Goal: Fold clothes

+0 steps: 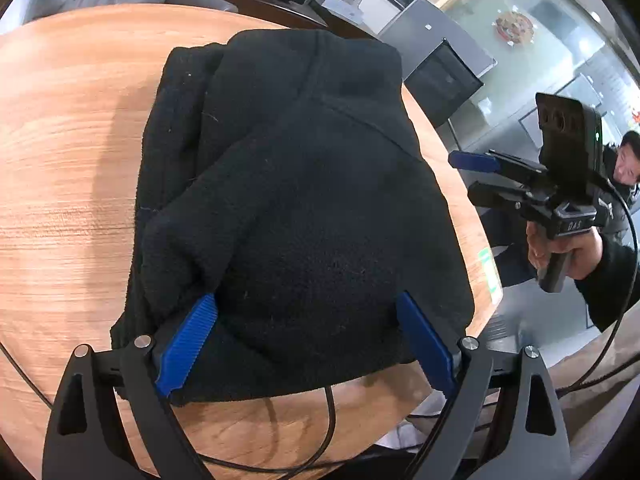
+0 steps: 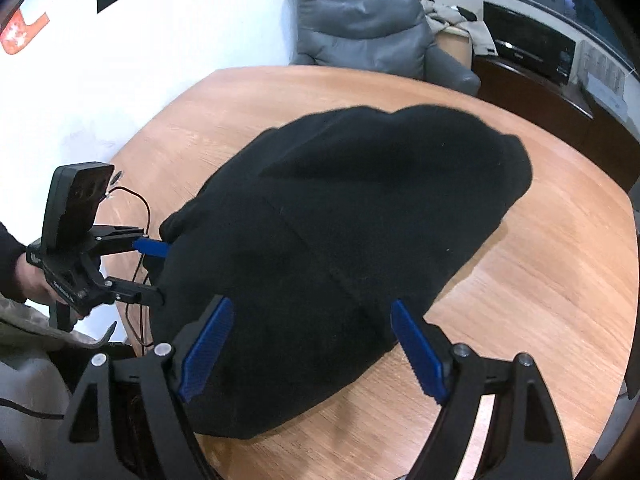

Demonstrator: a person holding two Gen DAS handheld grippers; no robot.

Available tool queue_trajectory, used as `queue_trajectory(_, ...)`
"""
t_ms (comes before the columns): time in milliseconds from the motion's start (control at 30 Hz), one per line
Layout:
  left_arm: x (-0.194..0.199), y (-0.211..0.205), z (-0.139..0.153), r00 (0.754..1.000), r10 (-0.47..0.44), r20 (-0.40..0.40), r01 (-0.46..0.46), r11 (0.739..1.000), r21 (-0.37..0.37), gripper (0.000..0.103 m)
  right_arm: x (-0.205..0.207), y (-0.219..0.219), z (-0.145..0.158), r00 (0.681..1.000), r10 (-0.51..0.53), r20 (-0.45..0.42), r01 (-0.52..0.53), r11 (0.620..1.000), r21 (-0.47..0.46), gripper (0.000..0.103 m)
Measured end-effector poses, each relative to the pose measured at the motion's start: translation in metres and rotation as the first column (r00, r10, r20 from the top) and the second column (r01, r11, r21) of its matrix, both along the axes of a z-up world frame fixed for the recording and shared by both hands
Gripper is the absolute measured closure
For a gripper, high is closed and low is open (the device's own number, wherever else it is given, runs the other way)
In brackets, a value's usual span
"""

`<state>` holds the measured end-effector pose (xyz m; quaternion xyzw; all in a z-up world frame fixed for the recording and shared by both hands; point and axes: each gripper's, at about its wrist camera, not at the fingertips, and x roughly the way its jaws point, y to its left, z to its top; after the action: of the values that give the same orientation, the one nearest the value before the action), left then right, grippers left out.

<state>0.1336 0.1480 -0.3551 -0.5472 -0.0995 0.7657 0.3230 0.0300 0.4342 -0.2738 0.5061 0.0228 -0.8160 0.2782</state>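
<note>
A black fleece garment (image 1: 304, 200) lies folded in a thick bundle on the round wooden table (image 1: 68, 152). My left gripper (image 1: 306, 340) is open, its blue pads (image 1: 188, 344) spread wide at the bundle's near edge, over the cloth. In the right wrist view the same garment (image 2: 340, 248) fills the middle. My right gripper (image 2: 312, 346) is open too, hovering over its near end. The left gripper (image 2: 158, 272) shows there at the garment's left edge, its fingers apart. The right gripper (image 1: 468, 178) appears off the table's right side, held by a hand (image 1: 576, 252).
A thin black cable (image 1: 328, 420) trails over the table's near edge. A grey armchair (image 2: 360, 24) stands behind the table. A dark cabinet with a black device (image 2: 528, 52) is at the far right. Bare wood lies left of the garment (image 1: 60, 220).
</note>
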Motion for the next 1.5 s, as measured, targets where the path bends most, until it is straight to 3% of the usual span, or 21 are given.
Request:
queue_trajectory(100,-0.001,0.005,0.021,0.998,-0.059,0.012,0.06,0.998,-0.029,0.009,0.006,-0.001,0.006,0.999,-0.042,-0.011,0.041,0.999,-0.019,0.017)
queue_trajectory(233,0.001,0.005,0.06,0.993,-0.107,-0.049,0.107,0.994,-0.018,0.005,0.018,-0.001,0.011,0.997,-0.07,-0.007,0.07,0.996,-0.05,0.017)
queue_trajectory(300,-0.002,0.006,0.062,0.992,-0.11,-0.068,0.109,0.994,-0.022,0.002,0.022,-0.001,0.008,0.996,-0.084,0.01,0.084,0.995,-0.056,0.017)
queue_trajectory(467,-0.013,-0.002,0.013,0.998,-0.01,0.057,0.01,1.0,0.014,0.006,0.027,0.008,-0.003,0.987,-0.152,0.053,0.156,0.983,-0.093,0.017)
queue_trajectory(667,-0.013,0.002,0.007,0.997,-0.053,0.051,0.054,0.999,-0.005,0.003,0.03,0.023,-0.004,0.98,-0.188,0.059,0.194,0.976,-0.102,0.017)
queue_trajectory(733,-0.017,0.001,0.022,0.995,-0.071,0.073,0.071,0.997,-0.006,0.003,0.028,0.034,-0.001,0.972,-0.225,0.071,0.233,0.962,-0.145,0.017)
queue_trajectory(867,-0.034,-0.019,0.068,0.999,-0.038,0.023,0.038,0.999,0.007,0.0,0.028,0.065,-0.011,0.938,-0.299,0.175,0.337,0.903,-0.267,0.017)
queue_trajectory(933,-0.055,-0.03,0.069,0.998,-0.007,0.059,0.007,1.0,0.003,0.0,0.032,0.08,-0.027,0.914,-0.319,0.25,0.39,0.861,-0.325,0.016)
queue_trajectory(1000,-0.072,-0.037,0.058,0.992,-0.003,0.125,0.0,1.0,0.027,0.0,0.037,0.088,-0.044,0.897,-0.312,0.315,0.421,0.82,-0.388,0.013)
queue_trajectory(1100,-0.094,-0.047,0.018,0.967,-0.039,0.252,0.016,0.996,0.09,0.0,0.039,0.085,-0.065,0.883,-0.262,0.388,0.437,0.761,-0.48,0.009)
queue_trajectory(1267,-0.116,-0.049,-0.044,0.897,-0.108,0.429,0.047,0.987,0.151,0.0,0.03,0.078,-0.089,0.872,-0.217,0.439,0.457,0.681,-0.572,0.002)
queue_trajectory(1300,-0.117,-0.048,-0.051,0.884,-0.135,0.447,0.06,0.982,0.178,0.0,0.028,0.076,-0.093,0.87,-0.213,0.444,0.459,0.679,-0.573,0.002)
queue_trajectory(1500,-0.123,-0.036,-0.062,0.87,-0.236,0.434,0.122,0.954,0.274,0.0,0.024,0.057,-0.104,0.878,-0.19,0.439,0.427,0.725,-0.54,0.0)
